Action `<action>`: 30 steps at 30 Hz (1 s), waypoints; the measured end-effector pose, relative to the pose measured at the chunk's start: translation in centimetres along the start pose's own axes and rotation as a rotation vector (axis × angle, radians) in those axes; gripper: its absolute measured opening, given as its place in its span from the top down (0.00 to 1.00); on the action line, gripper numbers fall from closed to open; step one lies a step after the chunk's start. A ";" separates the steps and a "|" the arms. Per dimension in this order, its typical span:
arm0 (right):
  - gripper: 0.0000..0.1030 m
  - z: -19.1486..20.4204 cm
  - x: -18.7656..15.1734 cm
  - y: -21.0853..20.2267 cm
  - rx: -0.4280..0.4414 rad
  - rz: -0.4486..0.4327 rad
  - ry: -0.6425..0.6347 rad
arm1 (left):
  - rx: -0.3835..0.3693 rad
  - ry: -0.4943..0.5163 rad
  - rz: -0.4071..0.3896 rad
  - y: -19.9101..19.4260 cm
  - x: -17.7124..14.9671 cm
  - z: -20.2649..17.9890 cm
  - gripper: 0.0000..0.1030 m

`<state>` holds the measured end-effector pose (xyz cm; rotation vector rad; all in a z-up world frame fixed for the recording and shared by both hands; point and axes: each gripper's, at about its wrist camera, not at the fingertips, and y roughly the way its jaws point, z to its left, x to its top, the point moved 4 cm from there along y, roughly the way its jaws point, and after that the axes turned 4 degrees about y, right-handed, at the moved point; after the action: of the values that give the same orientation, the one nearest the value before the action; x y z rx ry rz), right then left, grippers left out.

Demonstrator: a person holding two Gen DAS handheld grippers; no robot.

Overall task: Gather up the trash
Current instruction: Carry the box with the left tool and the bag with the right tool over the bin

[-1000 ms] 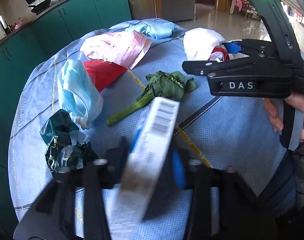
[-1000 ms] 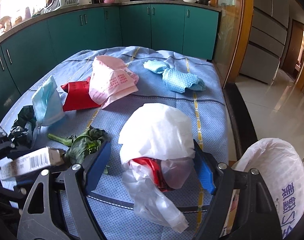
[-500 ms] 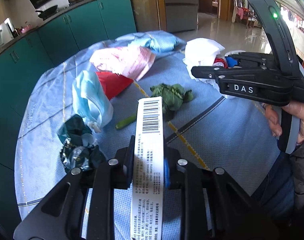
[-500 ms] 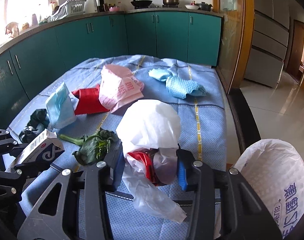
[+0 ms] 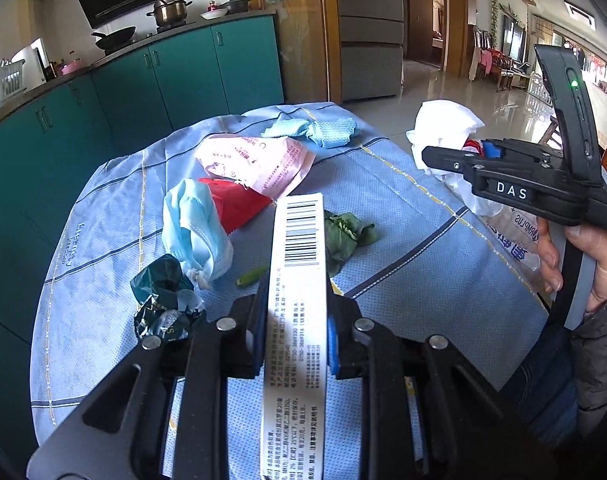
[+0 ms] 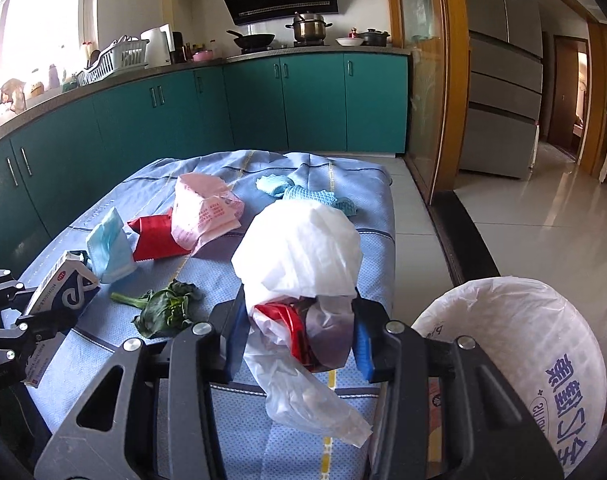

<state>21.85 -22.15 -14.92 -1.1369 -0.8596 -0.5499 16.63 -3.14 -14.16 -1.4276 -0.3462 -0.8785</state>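
My left gripper [image 5: 293, 340] is shut on a long white carton [image 5: 297, 320] with a barcode, held above the blue tablecloth [image 5: 403, 280]; the same carton [image 6: 61, 292] shows at the left of the right wrist view. My right gripper [image 6: 299, 336] is shut on a bundle of white plastic and red wrapper [image 6: 299, 276], lifted a little off the cloth. In the left wrist view that bundle [image 5: 443, 128] sticks out beyond the right gripper [image 5: 479, 156], which a hand [image 5: 591, 256] holds.
On the cloth lie a pink bag [image 5: 255, 164], a red packet [image 5: 235, 204], a blue face mask [image 5: 195, 228], a dark crumpled wrapper [image 5: 163, 304], a leafy green [image 5: 343, 236] and a blue rag [image 5: 315, 130]. A white sack [image 6: 515, 360] stands at the table's right edge. Teal cabinets [image 6: 183, 116] run behind.
The right jaws closed on the white and red bundle and lifted it. The left gripper straightened the carton upright in its grip and rose a little.
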 end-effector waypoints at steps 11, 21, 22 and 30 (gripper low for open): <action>0.58 3.3 -1.7 1.2 0.028 0.072 -0.130 | 0.044 -0.014 -0.004 -0.3 -0.1 0.2 0.77; 0.58 -0.7 -0.4 -1.2 -0.026 -0.022 0.010 | 0.073 -0.024 -0.033 -0.7 1.2 -0.1 0.77; 0.58 -1.2 -0.4 -1.4 -0.037 -0.029 0.029 | 0.070 -0.019 -0.036 -0.7 1.3 -0.4 0.77; 0.58 -6.8 -0.9 -3.2 -0.202 -0.061 0.139 | 0.022 0.010 -0.046 0.1 2.7 -3.1 0.77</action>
<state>20.93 -29.66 -15.04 -1.2426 -0.7324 -0.7702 17.57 -6.89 -12.85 -1.3989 -0.3812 -0.9162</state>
